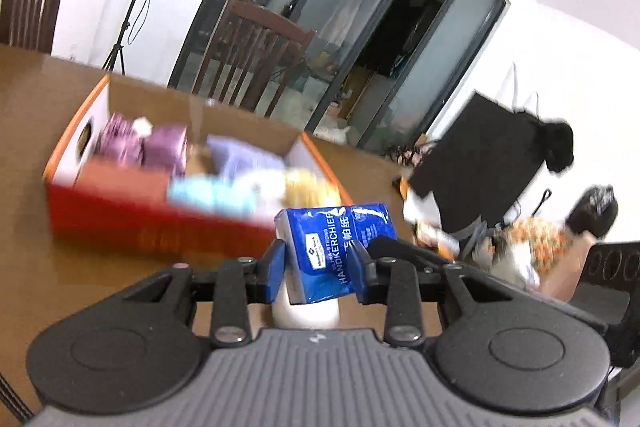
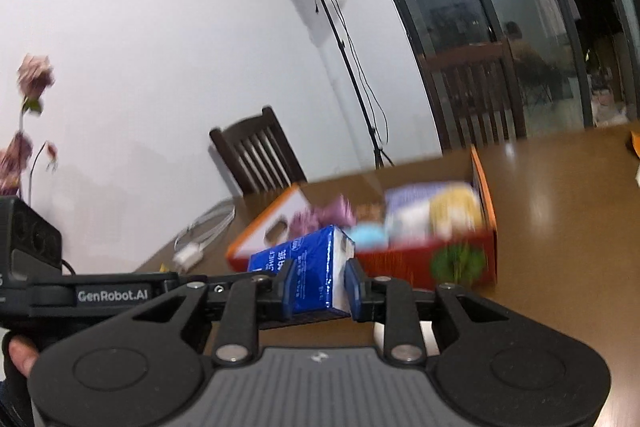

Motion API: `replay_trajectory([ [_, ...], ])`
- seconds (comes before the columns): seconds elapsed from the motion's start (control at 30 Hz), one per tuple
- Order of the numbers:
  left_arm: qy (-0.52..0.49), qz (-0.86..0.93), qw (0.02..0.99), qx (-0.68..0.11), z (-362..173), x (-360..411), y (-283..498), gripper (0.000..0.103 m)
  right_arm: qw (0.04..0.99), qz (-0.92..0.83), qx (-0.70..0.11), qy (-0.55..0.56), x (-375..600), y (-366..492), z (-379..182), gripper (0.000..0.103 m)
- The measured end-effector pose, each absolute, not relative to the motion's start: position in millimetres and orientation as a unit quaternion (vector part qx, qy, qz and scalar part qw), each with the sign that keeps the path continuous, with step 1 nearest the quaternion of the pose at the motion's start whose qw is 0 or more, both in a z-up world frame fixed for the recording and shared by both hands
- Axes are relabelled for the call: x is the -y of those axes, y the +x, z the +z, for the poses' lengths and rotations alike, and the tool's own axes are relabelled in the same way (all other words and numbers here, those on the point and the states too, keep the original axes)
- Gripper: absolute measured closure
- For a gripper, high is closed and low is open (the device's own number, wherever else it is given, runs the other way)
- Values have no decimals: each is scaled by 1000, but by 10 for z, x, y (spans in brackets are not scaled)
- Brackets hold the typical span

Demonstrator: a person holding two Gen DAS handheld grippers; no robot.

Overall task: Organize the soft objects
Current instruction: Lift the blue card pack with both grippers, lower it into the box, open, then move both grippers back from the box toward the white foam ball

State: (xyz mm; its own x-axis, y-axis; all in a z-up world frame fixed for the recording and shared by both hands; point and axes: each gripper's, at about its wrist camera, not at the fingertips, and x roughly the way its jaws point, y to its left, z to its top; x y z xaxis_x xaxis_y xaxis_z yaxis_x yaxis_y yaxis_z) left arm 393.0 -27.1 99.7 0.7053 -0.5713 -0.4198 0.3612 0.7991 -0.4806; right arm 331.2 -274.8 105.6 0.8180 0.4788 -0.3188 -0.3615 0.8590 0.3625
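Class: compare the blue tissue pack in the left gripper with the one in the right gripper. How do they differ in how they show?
The left pack shows its printed face; the right pack shows a white edge. The left pack tilts right; the right leans left. Both are blue, clamped between blue pads, near the red box.

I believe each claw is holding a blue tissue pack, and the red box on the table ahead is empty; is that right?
Not quite: the red box is not empty. The left wrist view shows purple, light blue and yellow soft items inside it. The rest holds: the left claw grips a blue tissue pack, and the right claw grips another blue pack.
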Motion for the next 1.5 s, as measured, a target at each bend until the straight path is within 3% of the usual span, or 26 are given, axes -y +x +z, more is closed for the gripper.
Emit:
replay_trajectory([
  [0.17, -207, -234, 902, -297, 1114, 266, 4852, 70, 943, 218, -216, 130, 2696, 4261, 1285, 78],
  [0.33, -234, -219, 876, -360, 808, 153, 5784, 70, 947, 186, -254, 69, 2425, 5157, 1211, 78],
  [0.43, -188, -188, 880, -393, 605, 163, 6138, 69, 939, 177, -291, 43, 2238, 5616, 1017, 78],
  [0.57, -117, -156, 892, -408, 468, 168, 6269, 69, 920, 194, -341, 15, 1943, 5980, 714, 77],
  [0.8, -95, -159, 878, -441, 428, 241, 6388, 67, 892, 198, -405, 22, 1874, 6101, 585, 76],
  [0.9, -107, -155, 875, -446, 460, 211, 6402, 63, 895, 190, -402, 24, 1928, 6055, 618, 77],
  [0.97, -118, -155, 876, -441, 533, 153, 6326, 54, 899, 194, -392, 28, 1972, 5976, 731, 72],
  [1.03, -121, -154, 885, -423, 658, 90, 6191, 51, 905, 196, -377, 23, 2033, 5855, 909, 64],
  [1.3, -98, -140, 920, -352, 1419, -138, 5398, 49, 935, 175, -310, -9, 2332, 5137, 1711, 58],
  [1.37, -87, -137, 930, -330, 1613, -150, 5116, 41, 940, 175, -291, -11, 2392, 4879, 1916, 55],
  [1.5, -47, -116, 949, -288, 1822, -118, 4523, 38, 952, 173, -253, -19, 2477, 4383, 2211, 46],
])
